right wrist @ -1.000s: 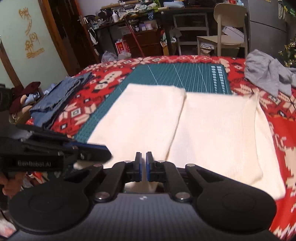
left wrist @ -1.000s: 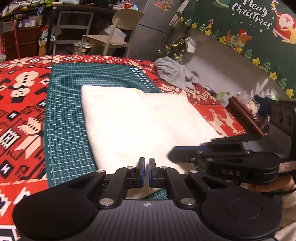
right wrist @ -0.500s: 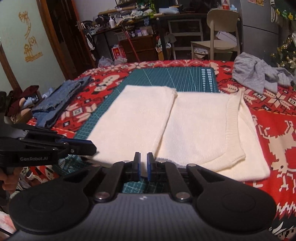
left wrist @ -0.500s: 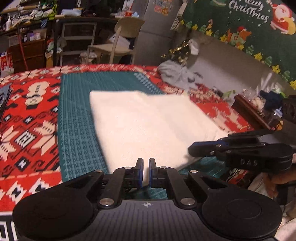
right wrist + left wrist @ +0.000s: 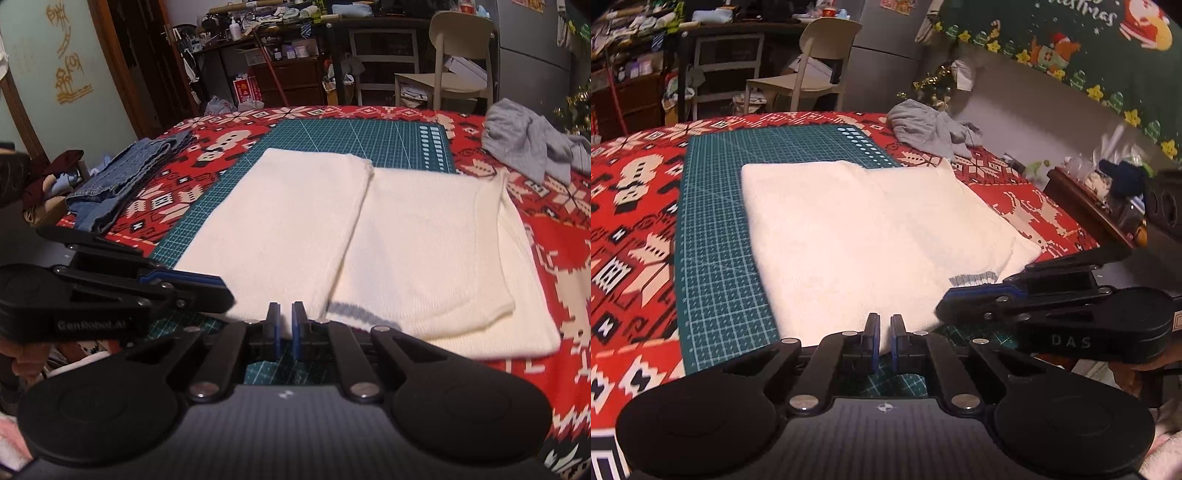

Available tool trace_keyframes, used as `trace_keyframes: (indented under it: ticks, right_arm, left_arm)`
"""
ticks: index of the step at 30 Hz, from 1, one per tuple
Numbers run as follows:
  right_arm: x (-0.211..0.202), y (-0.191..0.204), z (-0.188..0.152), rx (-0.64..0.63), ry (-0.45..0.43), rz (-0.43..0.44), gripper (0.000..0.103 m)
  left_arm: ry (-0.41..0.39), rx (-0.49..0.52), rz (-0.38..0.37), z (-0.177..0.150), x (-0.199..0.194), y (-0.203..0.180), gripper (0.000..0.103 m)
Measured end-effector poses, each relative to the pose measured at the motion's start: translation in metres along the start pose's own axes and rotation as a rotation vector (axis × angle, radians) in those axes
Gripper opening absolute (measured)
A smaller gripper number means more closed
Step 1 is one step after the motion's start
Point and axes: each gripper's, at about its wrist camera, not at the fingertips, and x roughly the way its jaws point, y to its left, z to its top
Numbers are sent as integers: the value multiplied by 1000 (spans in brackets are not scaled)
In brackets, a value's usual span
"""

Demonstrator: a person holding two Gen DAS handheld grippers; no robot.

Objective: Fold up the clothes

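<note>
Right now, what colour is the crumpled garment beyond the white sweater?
Grey garment, clearest in the right wrist view.

A lived-in home room: cluttered desk (image 5: 369, 22), 1 cream chair (image 5: 458, 55), fridge (image 5: 886, 37) (stickers on it), Christmas tablecloth (image 5: 635, 206).

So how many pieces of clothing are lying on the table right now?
3: a white sweater spread over the green mat in the middle, folded jeans at the left edge, and a crumpled grey top at the far right. More may lie outside the view.
</note>
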Motion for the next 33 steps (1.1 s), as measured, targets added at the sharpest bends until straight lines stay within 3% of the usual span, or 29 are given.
trace_keyframes:
  ticks: [7,12,17,23,27,33]
  right_arm:
    - [-7,1,10,-17,-37,18,7]
    - [21,-2,26,0,-24,18,7]
    - [31,1,15,-70,-16,-11,7]
    - [27,2,30,-69,-24,-16,7]
    - [25,2,41,-66,-30,-19,7]
    - [58,13,47,-123,28,-27,7]
  left_arm:
    - [-82,-58,7,22,-4,10,6]
    - [-20,-53,54,28,21,14,6]
    - [-15,-23,67,24,19,12,6]
    - [-54,-44,42,30,8,15,6]
    - [-60,-39,70,45,16,20,6]
    - [-34,-67,80,39,24,33,4]
